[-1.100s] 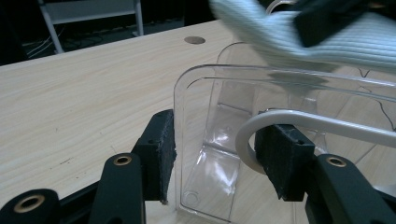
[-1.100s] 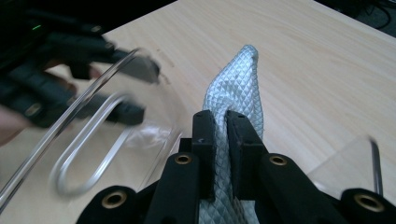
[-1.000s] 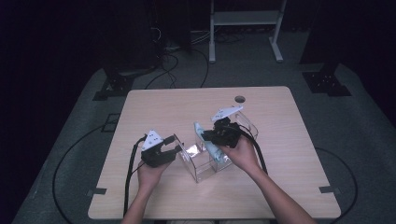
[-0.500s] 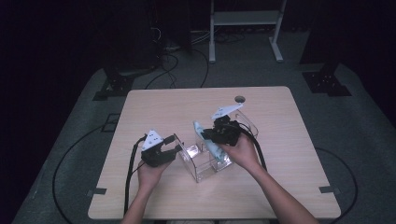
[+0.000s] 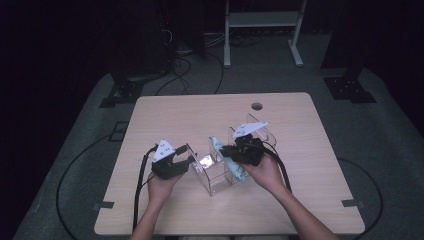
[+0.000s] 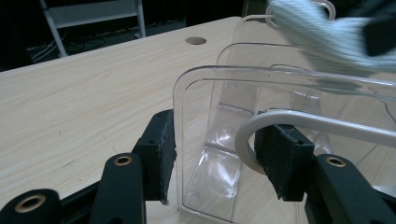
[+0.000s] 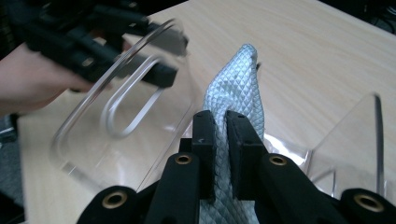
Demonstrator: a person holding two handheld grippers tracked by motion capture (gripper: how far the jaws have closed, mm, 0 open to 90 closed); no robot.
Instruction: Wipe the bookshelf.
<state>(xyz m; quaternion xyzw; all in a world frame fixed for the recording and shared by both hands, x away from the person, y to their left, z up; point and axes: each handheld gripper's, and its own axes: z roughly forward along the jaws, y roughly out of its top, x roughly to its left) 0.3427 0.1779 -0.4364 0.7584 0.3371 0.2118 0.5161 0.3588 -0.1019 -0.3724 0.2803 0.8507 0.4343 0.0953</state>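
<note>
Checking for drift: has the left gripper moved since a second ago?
No. The left gripper sits at the same spot against the table's front edge, gripping the clear box's wall.

The left hand-held gripper (image 6: 215,156) clamped a clear plastic box's (image 6: 219,140) wall on the tabletop (image 6: 84,88); a pale blue cloth (image 6: 327,37) hung above.

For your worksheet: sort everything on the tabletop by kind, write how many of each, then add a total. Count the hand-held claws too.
Clear plastic boxes: 2, one held by the left claw, one behind the right hand
Pale blue textured cloth: 1
Claws: 2, left claw and right claw
Total: 5
</note>
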